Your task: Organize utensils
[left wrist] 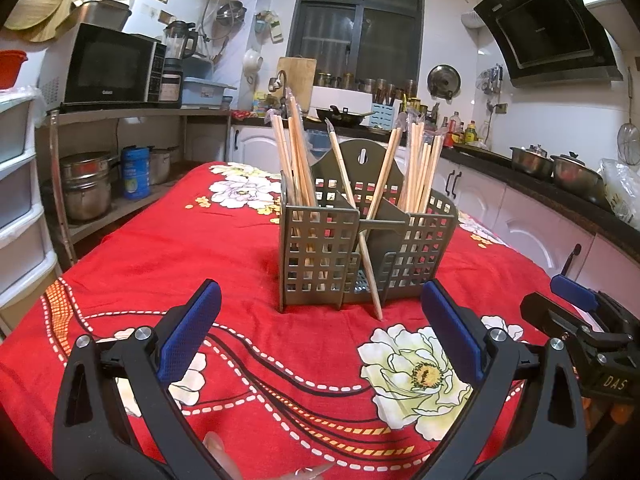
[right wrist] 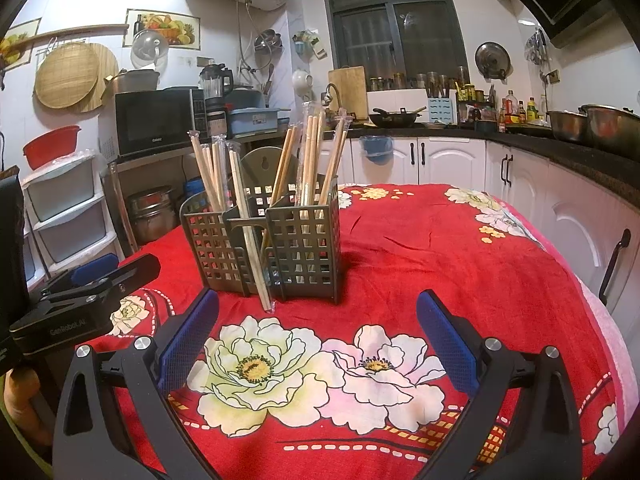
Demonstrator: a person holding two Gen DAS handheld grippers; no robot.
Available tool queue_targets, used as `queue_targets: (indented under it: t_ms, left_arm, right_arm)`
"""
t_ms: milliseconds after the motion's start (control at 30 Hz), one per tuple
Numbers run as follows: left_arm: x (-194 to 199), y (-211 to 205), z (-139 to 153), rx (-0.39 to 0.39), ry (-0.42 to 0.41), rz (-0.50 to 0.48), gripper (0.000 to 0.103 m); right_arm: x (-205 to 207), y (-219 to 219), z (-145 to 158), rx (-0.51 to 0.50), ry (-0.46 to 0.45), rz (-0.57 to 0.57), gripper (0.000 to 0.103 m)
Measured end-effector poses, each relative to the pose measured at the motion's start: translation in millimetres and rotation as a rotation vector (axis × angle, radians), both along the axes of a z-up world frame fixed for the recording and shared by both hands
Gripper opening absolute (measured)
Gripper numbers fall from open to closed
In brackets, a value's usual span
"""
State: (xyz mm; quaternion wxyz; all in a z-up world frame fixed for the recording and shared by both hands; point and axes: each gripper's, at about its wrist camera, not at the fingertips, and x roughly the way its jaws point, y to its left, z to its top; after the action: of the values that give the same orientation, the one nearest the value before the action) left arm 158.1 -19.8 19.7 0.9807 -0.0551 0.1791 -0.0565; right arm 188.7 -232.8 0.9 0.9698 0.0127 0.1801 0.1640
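- Our left gripper [left wrist: 320, 334] hovers over the red floral tablecloth [left wrist: 280, 380], blue pads spread wide, nothing between them.
- Our right gripper [right wrist: 318, 334] hangs just the same: fingers far apart, empty.
- Ahead of us stands the grey slotted utensil holder [left wrist: 366, 256], with wrapped wooden chopsticks [left wrist: 298, 152] upright in its compartments.
- One chopstick [left wrist: 368, 264] leans out the front gap, tip on the cloth.

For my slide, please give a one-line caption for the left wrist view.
Open left claw faces a grey holder of chopsticks; one chopstick leans outside it onto the red cloth.
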Motion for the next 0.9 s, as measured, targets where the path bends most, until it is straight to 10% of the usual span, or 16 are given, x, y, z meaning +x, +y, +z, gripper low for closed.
queue_targets:
  t_ms: [900]
  left_arm:
    - [-2.3, 3.2, 1.6, -0.002, 0.006, 0.008, 0.092]
  right_arm:
    - [-0.1, 0.3, 0.5, -0.002, -0.001, 0.000, 0.096]
